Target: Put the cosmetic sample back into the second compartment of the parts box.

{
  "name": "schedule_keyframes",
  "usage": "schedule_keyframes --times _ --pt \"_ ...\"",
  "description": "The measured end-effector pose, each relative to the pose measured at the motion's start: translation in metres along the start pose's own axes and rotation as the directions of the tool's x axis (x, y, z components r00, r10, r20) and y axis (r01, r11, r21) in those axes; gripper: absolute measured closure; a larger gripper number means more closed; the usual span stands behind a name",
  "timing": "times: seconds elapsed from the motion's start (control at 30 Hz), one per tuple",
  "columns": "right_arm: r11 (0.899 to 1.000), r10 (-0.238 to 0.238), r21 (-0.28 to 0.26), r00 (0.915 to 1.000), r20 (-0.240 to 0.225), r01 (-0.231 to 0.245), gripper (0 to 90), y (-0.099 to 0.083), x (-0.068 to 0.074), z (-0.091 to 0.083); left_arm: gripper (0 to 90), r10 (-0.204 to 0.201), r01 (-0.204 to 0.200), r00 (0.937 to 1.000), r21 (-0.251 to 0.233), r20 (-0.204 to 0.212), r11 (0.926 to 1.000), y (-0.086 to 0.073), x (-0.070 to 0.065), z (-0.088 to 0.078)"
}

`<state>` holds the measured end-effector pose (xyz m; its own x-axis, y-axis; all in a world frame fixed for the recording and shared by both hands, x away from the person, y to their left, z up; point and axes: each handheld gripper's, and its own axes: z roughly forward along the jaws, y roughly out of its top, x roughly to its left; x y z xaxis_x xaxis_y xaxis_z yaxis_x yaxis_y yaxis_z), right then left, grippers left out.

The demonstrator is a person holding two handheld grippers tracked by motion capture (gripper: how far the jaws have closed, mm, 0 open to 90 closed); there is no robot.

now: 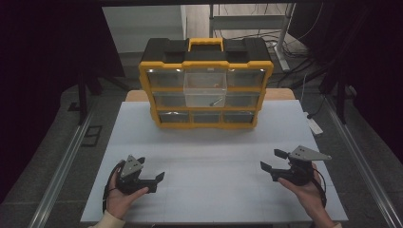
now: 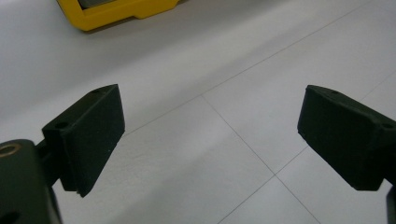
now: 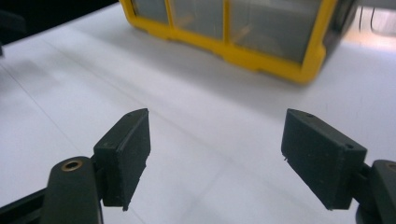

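A yellow and black organiser case [image 1: 206, 85] stands upright at the far middle of the white table [image 1: 214, 147]. Its rows of clear drawers face me. The top middle drawer [image 1: 205, 90] is pulled out, with a few small parts in it. My left gripper [image 1: 152, 169] rests in a hand near the front left, open with nothing between its jaws [image 2: 212, 135]. At the front right my right gripper [image 1: 271, 159] is also held open and empty [image 3: 217, 154]. The case's yellow bottom edge [image 2: 116, 11] lies ahead of the left gripper, and its lower drawers [image 3: 261, 37] ahead of the right one.
Bare white tabletop lies between the grippers and the case. Metal floor rails [image 1: 64, 161] run along both sides of the table. A white power strip [image 1: 314, 126] and cables lie off the right edge, and dark curtains hang at left and right.
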<state>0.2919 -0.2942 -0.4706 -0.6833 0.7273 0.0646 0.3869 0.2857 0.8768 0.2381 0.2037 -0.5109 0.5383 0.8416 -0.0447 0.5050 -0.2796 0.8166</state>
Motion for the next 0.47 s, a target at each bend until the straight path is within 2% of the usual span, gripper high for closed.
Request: schedule_keyframes --times 0.17,0.47 --pt "1.000 0.004 0.024 1.0000 0.005 -0.004 23.7 -0.0087 -0.0060 0.0062 7.9 0.007 -0.007 1.0000 0.004 -0.002 1.0000 -0.0003 0.0004 0.0010" --pt "1.000 -0.001 0.021 1.0000 0.000 0.001 24.0 -0.0099 -0.0076 0.0072 7.9 -0.004 0.004 1.0000 0.000 0.002 1.0000 0.0001 0.0027 0.0005"
